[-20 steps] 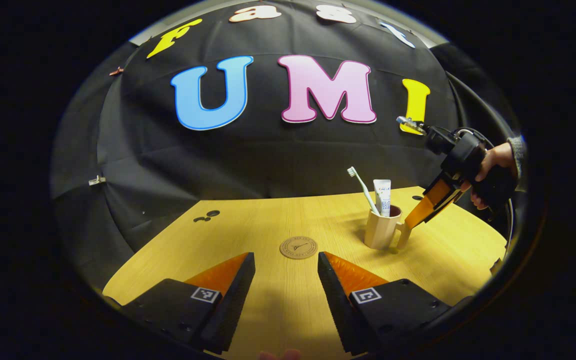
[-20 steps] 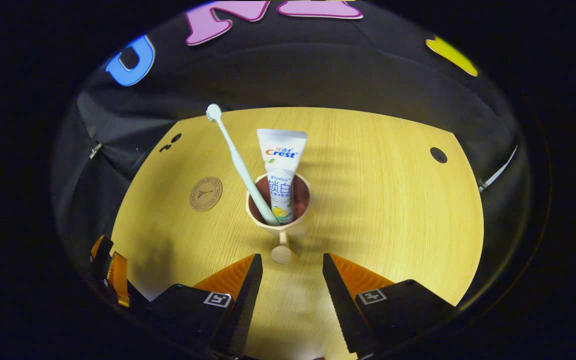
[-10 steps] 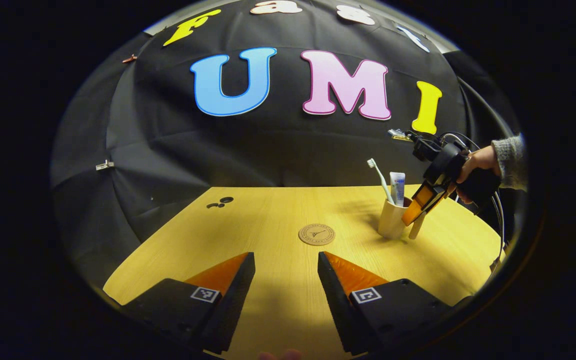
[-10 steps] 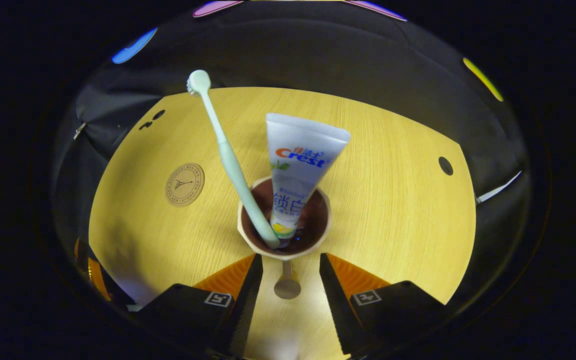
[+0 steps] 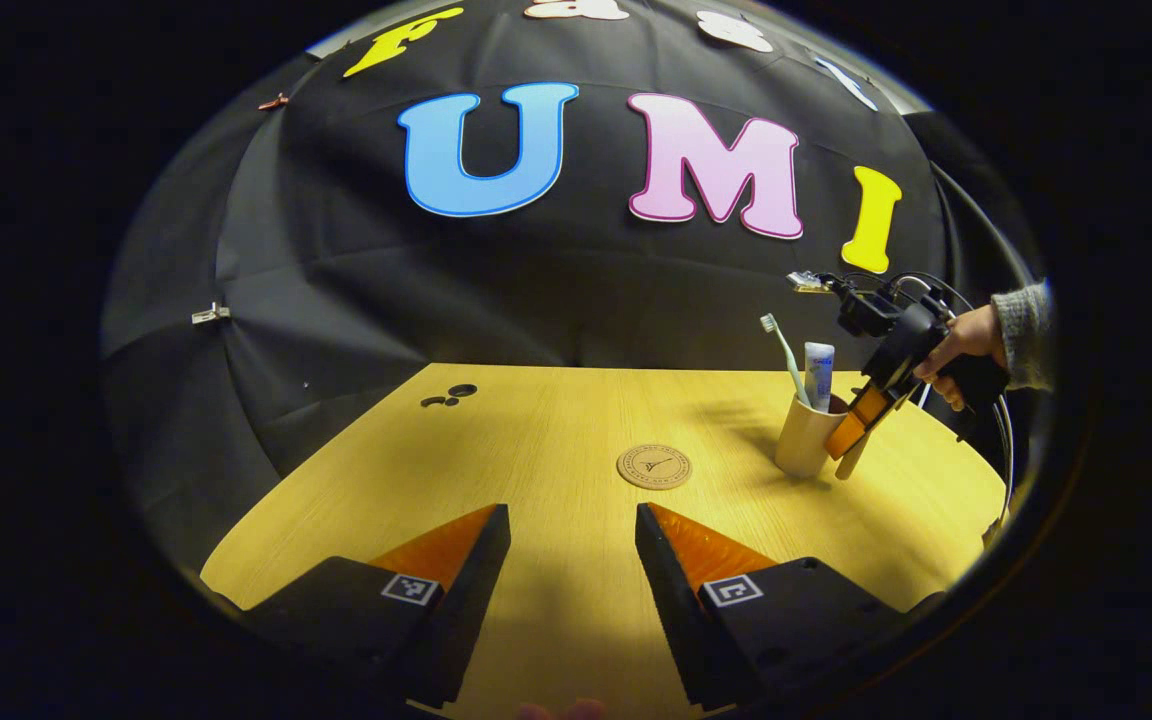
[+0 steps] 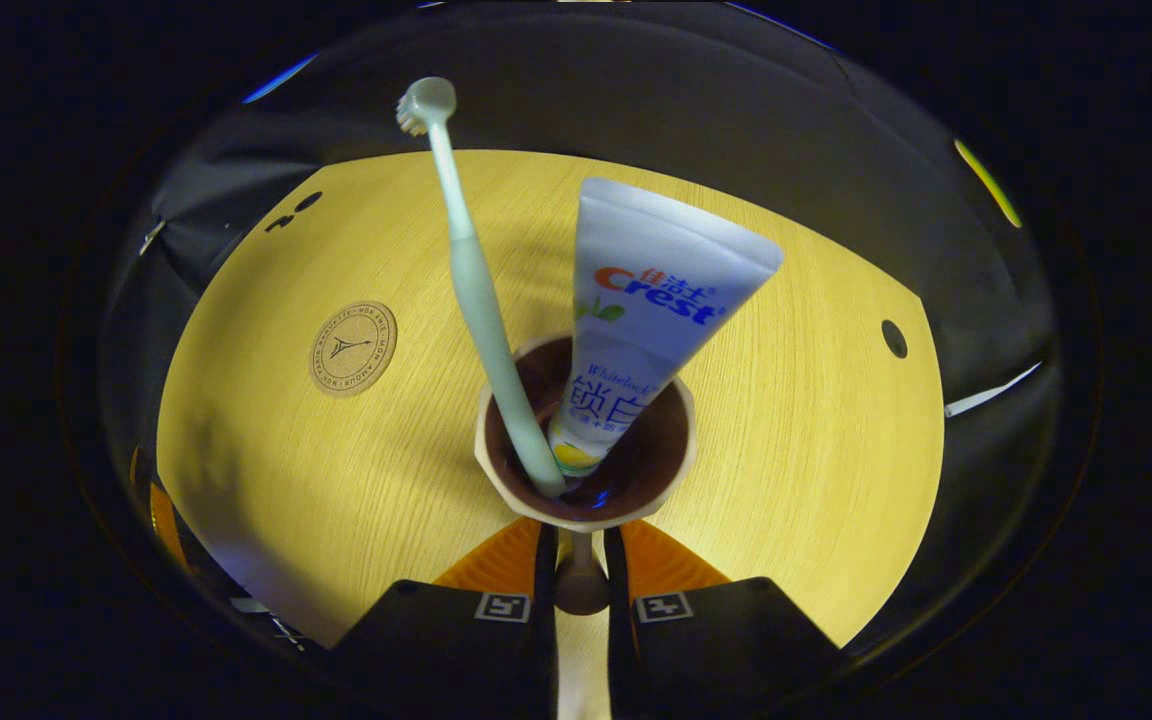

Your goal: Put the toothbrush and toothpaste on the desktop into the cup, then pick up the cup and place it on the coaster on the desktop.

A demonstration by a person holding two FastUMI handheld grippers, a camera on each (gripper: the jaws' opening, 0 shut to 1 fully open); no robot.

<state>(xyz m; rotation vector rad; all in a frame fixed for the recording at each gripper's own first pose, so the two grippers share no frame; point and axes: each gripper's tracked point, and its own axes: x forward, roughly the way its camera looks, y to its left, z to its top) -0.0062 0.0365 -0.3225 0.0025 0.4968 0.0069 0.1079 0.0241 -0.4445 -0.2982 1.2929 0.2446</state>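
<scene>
— Woodgrain everywhere: what is the counter (image 6: 786, 420) like?

— Pale yellow wood with fine straight lines, rounded at the edges. The cup (image 6: 586, 500) standing on it is a tan, faceted piece with a dark brown glossy inside and a knobbed handle (image 6: 581, 590) sticking out sideways.

— And what sits in the cup?

— A slim mint-green toothbrush (image 6: 476, 300) leaning left, bristled head up, and a white soft toothpaste (image 6: 646, 310) tube, cap down, flat crimped end on top.

— How do the tools stand?

— The right hand-held gripper (image 6: 581, 600) has its black ribbed fingers, orange-backed, drawn in against the handle from both sides. The left hand-held gripper (image 5: 571, 570) hangs low over bare counter, fingers wide apart, gripping nothing.

— The coaster?

— The coaster (image 5: 654, 466), a flat round tan disc with a printed emblem, lies near the cup on its left, apart from it.
</scene>
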